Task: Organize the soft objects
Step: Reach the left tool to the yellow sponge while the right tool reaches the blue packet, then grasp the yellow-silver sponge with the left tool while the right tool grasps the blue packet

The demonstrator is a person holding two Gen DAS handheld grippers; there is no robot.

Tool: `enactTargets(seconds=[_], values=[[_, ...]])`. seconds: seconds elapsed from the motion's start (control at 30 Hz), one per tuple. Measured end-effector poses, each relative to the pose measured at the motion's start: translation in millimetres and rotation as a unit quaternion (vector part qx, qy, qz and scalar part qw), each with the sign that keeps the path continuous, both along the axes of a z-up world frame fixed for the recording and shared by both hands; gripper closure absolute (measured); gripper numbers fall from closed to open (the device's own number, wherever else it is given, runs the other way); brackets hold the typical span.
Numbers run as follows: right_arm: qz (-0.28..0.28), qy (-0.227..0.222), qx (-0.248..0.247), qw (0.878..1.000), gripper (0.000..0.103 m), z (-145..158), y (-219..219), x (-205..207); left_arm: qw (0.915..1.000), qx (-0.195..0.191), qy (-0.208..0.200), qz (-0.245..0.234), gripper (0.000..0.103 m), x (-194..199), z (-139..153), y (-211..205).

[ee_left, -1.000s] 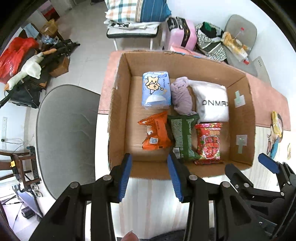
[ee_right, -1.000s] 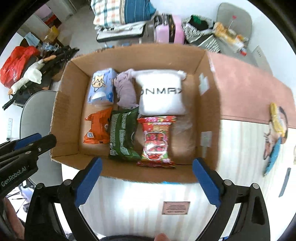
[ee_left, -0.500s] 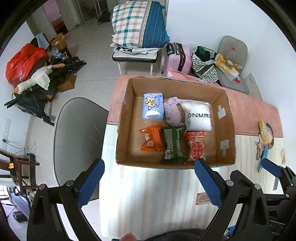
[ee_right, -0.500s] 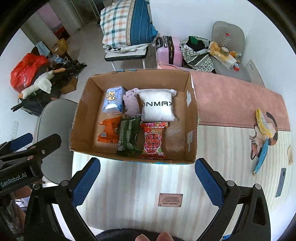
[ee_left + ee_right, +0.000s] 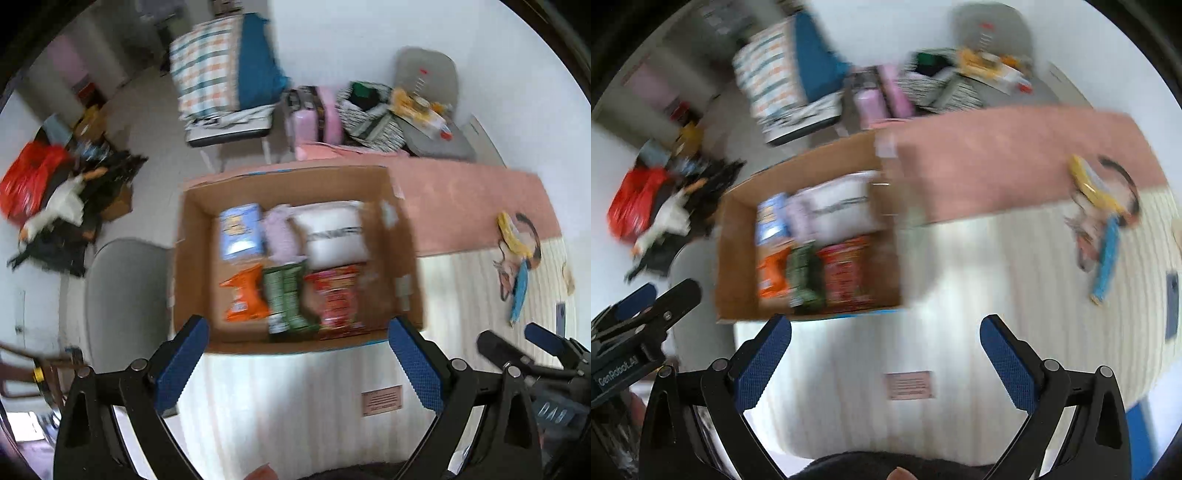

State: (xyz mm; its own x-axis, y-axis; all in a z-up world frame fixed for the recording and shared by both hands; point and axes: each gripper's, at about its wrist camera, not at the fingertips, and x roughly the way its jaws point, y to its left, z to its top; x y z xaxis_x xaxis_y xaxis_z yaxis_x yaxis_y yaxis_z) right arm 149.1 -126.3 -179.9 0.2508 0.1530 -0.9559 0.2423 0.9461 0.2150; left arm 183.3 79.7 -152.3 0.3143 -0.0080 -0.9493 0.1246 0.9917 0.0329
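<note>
Hovering above the bench (image 5: 280,398), we have both tools spread wide and empty: the left hand-held gripper (image 5: 299,360) carries nothing between its blue pads, and the right hand-held gripper (image 5: 886,356) likewise gapes with nothing in it. Both views are blurred, so fine detail is lost.

The soft things all lie inside the cardboard box (image 5: 192,258), which sits on the bench ahead of us. Along its far side we make out a blue pack (image 5: 240,230), a lilac cloth bundle (image 5: 280,232) and a white pillow-like bag (image 5: 334,236). Along the near side lie an orange packet (image 5: 245,295), a green packet (image 5: 286,299) and a red packet (image 5: 336,295), side by side and touching.

We judge the packing step to be at or near its end, since we see no loose soft item on the bare bench beside the box. Some flat colourful pieces (image 5: 517,258) lie well apart to the right, but we cannot tell whether they belong to the task.

Next, we think, comes either a last check for stragglers or simply drawing away; any further pick would call for a steadier, slower approach than this blur suggests.
</note>
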Motion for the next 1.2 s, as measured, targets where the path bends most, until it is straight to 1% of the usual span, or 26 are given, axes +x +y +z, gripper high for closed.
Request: enactTargets(seconds=[0.07, 0.13, 0.17, 0.2, 0.27, 0.33, 0.43, 0.5, 0.53, 0.57, 0.6, 0.63, 0.67, 0.7, 0.73, 0.77, 0.8, 0.83, 0.87, 0.93, 0.97, 1.0, 1.03, 1.13, 1.17, 1.2], values=[[-0.044, 0.012, -0.004, 0.999, 0.000, -8.2, -46.4, -6.7, 0.9997, -0.004, 0.009, -0.022, 0.004, 7.6, -8.9, -32.4], [-0.083, 0.022, -0.008, 0.996, 0.000, -17.6, -92.9, -14.6, 0.9986, -0.009, 0.020, -0.048, 0.004, 16.2, -22.1, -78.7], [-0.096, 0.025, -0.009, 0.995, 0.000, -21.4, -109.6, -17.7, 0.9975, -0.012, 0.027, -0.065, 0.004, 20.2, -30.7, -105.6], [-0.117, 0.036, -0.012, 0.992, 0.000, -30.0, -136.6, -22.5, 0.9965, -0.012, 0.032, -0.077, 0.004, 23.1, -36.2, -122.8], [-0.151, 0.048, -0.007, 0.987, 0.000, -46.2, -180.8, -28.3, 0.9921, -0.004, 0.049, -0.115, 0.004, 29.8, -55.0, -172.6], [-0.188, 0.066, -0.006, 0.980, 0.000, -70.4, -231.2, -30.3, 0.9861, 0.021, 0.059, -0.153, 0.004, 37.3, -77.3, -225.2], [-0.224, 0.081, 0.019, 0.971, 0.000, -109.8, -287.4, -23.5, 0.9763, 0.040, 0.073, -0.200, 0.004, 51.9, -99.0, -282.5], [-0.232, 0.099, 0.035, 0.967, 0.003, -136.4, -311.3, -12.6, 0.9661, 0.071, 0.070, -0.238, 0.004, 64.1, -113.4, -325.7], [-0.236, 0.110, 0.045, 0.964, 0.005, -153.7, -323.9, -5.1, 0.9594, 0.085, 0.065, -0.261, 0.004, 69.3, -118.9, -346.2], [-0.237, 0.117, 0.050, 0.963, 0.008, -162.8, -327.9, 1.7, 0.9525, 0.103, 0.058, -0.281, 0.004, 74.6, -125.6, -364.8], [-0.238, 0.131, 0.060, 0.961, 0.012, -181.6, -337.7, 10.3, 0.9468, 0.114, 0.054, -0.296, 0.004, 78.2, -128.7, -376.5], [-0.238, 0.141, 0.065, 0.959, 0.016, -193.4, -343.2, 15.6, 0.9374, 0.128, 0.051, -0.320, 0.004, 83.9, -135.3, -394.9], [-0.237, 0.147, 0.070, 0.958, 0.023, -203.4, -348.2, 19.7, 0.9307, 0.140, 0.045, -0.335, 0.004, 88.6, -139.6, -406.6], [-0.232, 0.154, 0.075, 0.958, 0.029, -213.3, -351.6, 25.6, 0.9183, 0.156, 0.040, -0.362, 0.004, 92.9, -147.0, -424.8], [-0.220, 0.161, 0.070, 0.960, 0.034, -219.8, -352.7, 31.0, 0.9081, 0.168, 0.038, -0.381, 0.004, 96.8, -153.3, -437.9], [-0.207, 0.167, 0.063, 0.962, 0.044, -222.3, -352.3, 34.7, 0.8983, 0.184, 0.029, -0.398, 0.004, 98.1, -158.8, -447.6], [-0.199, 0.160, 0.057, 0.965, 0.058, -218.5, -352.0, 36.7, 0.8844, 0.197, 0.022, -0.423, 0.004, 99.0, -164.0, -457.7], [-0.197, 0.155, 0.062, 0.966, 0.072, -217.1, -354.4, 37.0, 0.8711, 0.207, 0.018, -0.445, 0.004, 98.6, -169.4, -466.4], [-0.200, 0.157, 0.069, 0.965, 0.080, -217.1, -357.1, 36.4, 0.8542, 0.221, 0.013, -0.470, 0.004, 96.7, -175.8, -477.8], [-0.214, 0.157, 0.081, 0.961, 0.080, -215.8, -368.7, 31.0, 0.8228, 0.246, 0.010, -0.512, 0.004, 91.1, -188.2, -495.5], [-0.215, 0.156, 0.080, 0.961, 0.081, -216.3, -373.0, 29.4, 0.8135, 0.252, 0.005, -0.524, 0.004, 89.4, -191.5, -501.6], [-0.216, 0.158, 0.079, 0.960, 0.081, -216.1, -378.3, 28.0, 0.8012, 0.255, 0.001, -0.541, 0.004, 86.9, -194.9, -509.6], [-0.217, 0.160, 0.081, 0.960, 0.081, -216.4, -383.5, 26.1, 0.7914, 0.258, 0.000, -0.554, 0.004, 84.8, -199.1, -516.7], [-0.219, 0.166, 0.083, 0.958, 0.081, -218.1, -394.2, 23.3, 0.7526, 0.279, -0.012, -0.597, 0.004, 77.4, -215.5, -539.1], [-0.220, 0.169, 0.081, 0.957, 0.081, -218.8, -397.5, 23.3, 0.7359, 0.294, -0.020, -0.610, 0.004, 74.5, -224.0, -544.7], [-0.219, 0.172, 0.079, 0.957, 0.081, -219.6, -401.3, 23.4, 0.7257, 0.302, -0.020, -0.618, 0.004, 73.7, -228.5, -547.6]])
